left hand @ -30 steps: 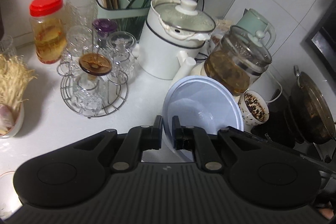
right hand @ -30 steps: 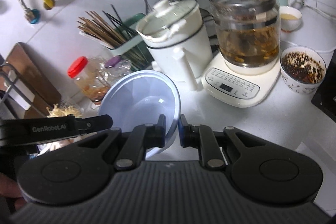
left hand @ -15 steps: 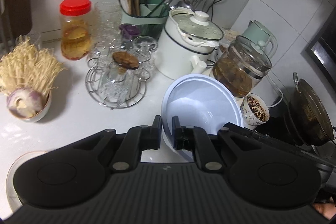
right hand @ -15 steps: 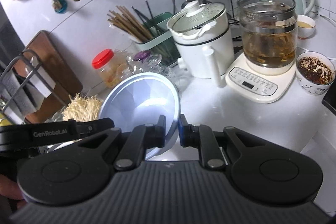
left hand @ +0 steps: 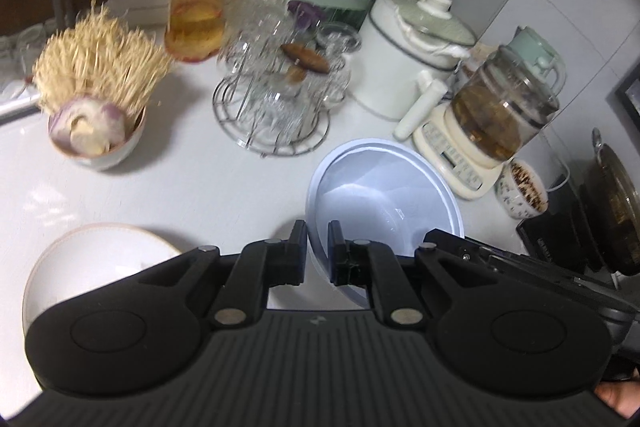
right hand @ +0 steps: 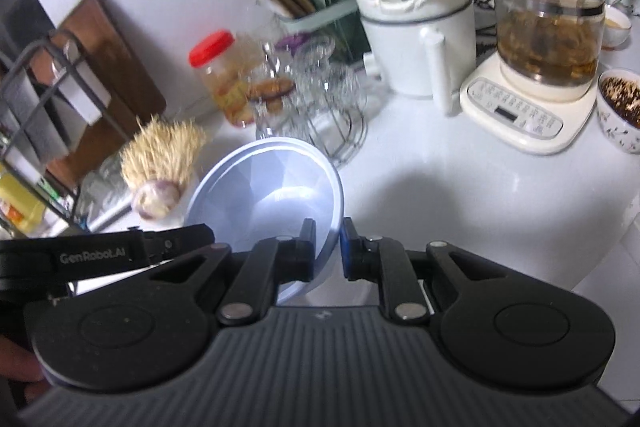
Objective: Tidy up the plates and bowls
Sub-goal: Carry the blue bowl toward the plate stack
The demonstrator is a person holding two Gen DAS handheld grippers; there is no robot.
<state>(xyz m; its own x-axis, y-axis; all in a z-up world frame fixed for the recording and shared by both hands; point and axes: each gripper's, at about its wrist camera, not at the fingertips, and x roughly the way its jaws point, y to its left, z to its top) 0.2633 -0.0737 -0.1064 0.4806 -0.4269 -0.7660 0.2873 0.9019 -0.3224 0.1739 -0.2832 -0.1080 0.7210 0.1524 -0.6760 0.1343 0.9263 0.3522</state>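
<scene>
Blue bowl with opposite rims pinched between left gripper and right gripper jaws.

Both wrist cams downward, shared counter.

"genrobot.ai" in pale letters on the left gripper.

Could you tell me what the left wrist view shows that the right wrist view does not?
Only the left wrist view shows the white plate on the counter at lower left and the dark wok at the right edge. Only the right wrist view shows the wooden cutting board behind a wire rack. Both show the blue bowl, gripped at opposite rims by the left gripper and right gripper, plus the red-lidded jar and glass kettle.
</scene>
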